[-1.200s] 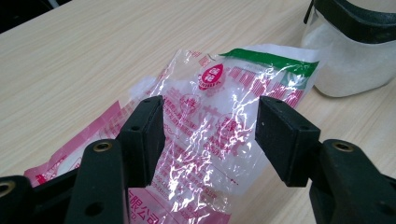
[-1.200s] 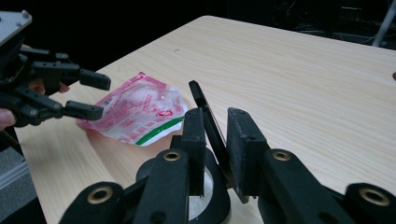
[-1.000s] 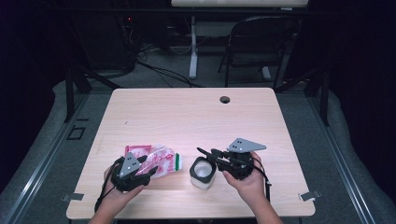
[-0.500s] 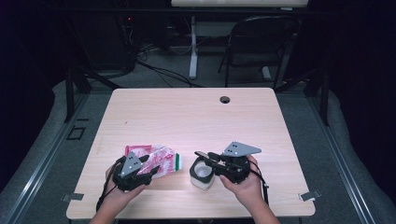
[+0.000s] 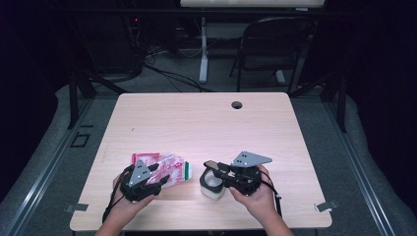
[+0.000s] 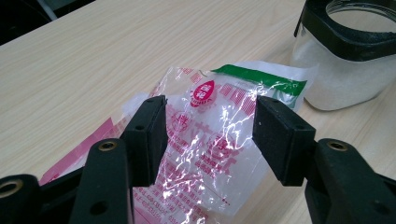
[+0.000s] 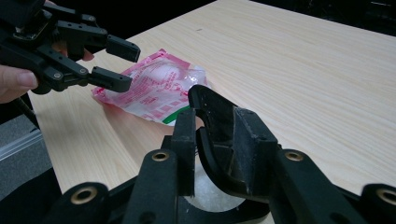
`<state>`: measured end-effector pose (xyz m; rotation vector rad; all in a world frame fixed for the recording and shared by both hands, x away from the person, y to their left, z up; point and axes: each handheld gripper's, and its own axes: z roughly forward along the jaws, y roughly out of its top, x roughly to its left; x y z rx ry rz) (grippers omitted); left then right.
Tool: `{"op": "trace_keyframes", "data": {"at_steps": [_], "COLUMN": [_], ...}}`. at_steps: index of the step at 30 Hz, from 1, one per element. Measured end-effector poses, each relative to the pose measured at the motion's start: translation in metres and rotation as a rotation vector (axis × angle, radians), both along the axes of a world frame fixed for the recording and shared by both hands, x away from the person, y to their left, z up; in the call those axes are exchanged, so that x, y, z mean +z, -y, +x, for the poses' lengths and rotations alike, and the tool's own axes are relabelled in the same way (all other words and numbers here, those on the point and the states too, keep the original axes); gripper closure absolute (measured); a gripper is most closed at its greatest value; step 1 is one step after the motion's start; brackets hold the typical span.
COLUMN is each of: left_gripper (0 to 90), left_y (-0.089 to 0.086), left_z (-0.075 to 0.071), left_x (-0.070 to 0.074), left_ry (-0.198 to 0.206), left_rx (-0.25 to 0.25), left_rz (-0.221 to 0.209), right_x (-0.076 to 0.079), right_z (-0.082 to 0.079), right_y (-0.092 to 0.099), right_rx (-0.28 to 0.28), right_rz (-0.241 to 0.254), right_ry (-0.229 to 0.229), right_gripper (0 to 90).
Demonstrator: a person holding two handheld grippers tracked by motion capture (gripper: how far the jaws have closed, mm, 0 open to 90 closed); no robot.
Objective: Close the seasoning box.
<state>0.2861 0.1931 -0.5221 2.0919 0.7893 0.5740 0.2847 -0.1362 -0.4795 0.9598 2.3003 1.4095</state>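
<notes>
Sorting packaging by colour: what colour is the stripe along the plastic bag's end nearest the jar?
Green, on the plastic bag; clearest in the left gripper view.

Black two-jaw left gripper [image 5: 158,178] (brass-ringed screws), grey three-cornered plates, trailing cables

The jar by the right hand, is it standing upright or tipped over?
Upright. The jar stands on its base on the table, its black-rimmed mouth facing up, with white contents showing through the clear wall in the left gripper view.

Light wooden table [image 5: 206,123], plastic bag [image 5: 169,169], white jar [image 5: 212,187] near front edge
</notes>
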Motion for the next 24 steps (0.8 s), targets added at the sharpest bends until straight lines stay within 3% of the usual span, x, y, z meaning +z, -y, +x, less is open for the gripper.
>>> {"op": "trace_keyframes", "data": {"at_steps": [24], "left_gripper": [44.4], "left_y": [0.0], "left_z": [0.0], "left_x": [0.0], "left_ry": [0.001], "left_rx": [-0.002], "left_rz": [0.0], "right_x": [-0.009], "right_z": [-0.005], "right_y": [-0.013], "right_rx": [0.041], "right_rz": [-0.062], "right_ry": [0.002], "right_gripper": [66.8]}}
